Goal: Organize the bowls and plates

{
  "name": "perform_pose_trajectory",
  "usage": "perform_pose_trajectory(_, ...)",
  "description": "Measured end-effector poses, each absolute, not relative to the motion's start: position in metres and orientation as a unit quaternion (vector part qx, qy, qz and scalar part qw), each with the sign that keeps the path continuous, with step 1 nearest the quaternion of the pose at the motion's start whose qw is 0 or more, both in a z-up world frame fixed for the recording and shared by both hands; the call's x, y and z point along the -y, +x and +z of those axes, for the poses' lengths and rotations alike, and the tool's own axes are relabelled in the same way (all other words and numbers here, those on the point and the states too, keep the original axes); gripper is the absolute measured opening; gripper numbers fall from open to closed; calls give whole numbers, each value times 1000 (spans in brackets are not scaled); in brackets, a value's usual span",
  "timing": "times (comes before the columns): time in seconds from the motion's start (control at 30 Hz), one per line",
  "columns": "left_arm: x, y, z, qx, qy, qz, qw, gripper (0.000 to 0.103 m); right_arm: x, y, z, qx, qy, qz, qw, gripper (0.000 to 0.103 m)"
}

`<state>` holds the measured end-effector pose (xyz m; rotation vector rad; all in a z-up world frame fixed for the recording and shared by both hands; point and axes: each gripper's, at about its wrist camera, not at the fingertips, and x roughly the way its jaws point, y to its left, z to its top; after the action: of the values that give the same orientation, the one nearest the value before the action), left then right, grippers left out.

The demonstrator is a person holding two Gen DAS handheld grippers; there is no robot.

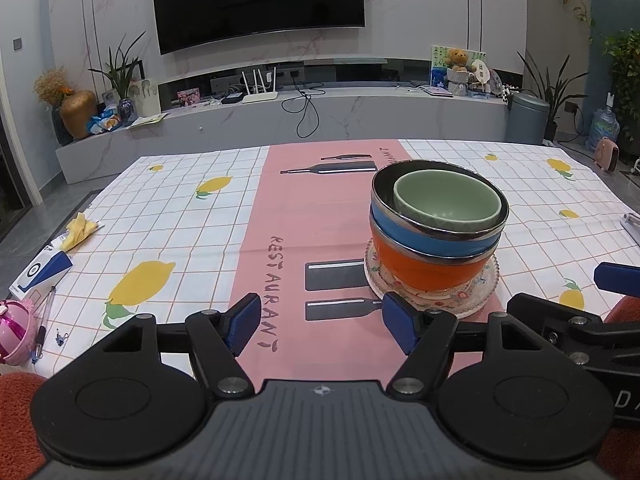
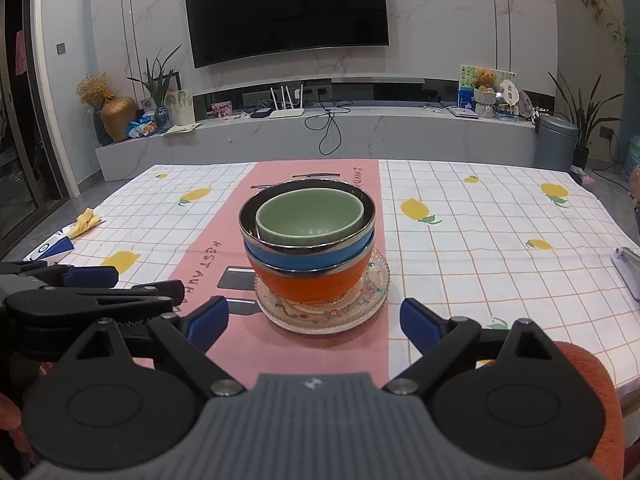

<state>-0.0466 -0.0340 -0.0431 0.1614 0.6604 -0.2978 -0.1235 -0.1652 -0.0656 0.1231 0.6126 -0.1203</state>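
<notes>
On the pink strip of the tablecloth stands one stack: a patterned glass plate (image 1: 480, 284) (image 2: 372, 300) at the bottom, an orange bowl (image 1: 424, 268) (image 2: 308, 286) on it, a blue steel-rimmed bowl (image 1: 432, 242) (image 2: 304, 258) nested in that, and a small green bowl (image 1: 444, 200) (image 2: 308, 216) on top. My left gripper (image 1: 322, 326) stands open just short of the stack, to its left, with nothing between its blue pads. Directly in front of the plate, my right gripper (image 2: 316, 322) is open too and holds nothing. Each gripper shows at the edge of the other's view.
The checked lemon tablecloth (image 1: 180, 232) covers the table. At its left edge lie a blue-and-white box (image 1: 40, 274), a yellow wrapper (image 1: 80, 228), a pen (image 1: 44, 324) and a pink toy (image 1: 14, 332). A grey object (image 2: 630, 268) lies at the right edge. Orange sleeves flank the grippers.
</notes>
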Motion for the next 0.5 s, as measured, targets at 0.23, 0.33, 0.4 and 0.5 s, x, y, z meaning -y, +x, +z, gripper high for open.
perform_pose_trajectory(0.23,34,-46,-43,-323,79,-144,932,81,165,-123,-66,-302,60,-60,950,91)
perform_pose_trajectory(0.33,33,-46,-44,-325,80,-142,931,81,165,-123,-66,-302,60,-60,949,91)
perform_pose_trajectory(0.4,32,-45,-45,-327,80,-140,931,81,165,-123,-66,-303,60,-60,949,91)
perform_pose_trajectory(0.5,31,-45,-45,-327,80,-140,931,81,165,-123,-67,-304,60,-60,949,91)
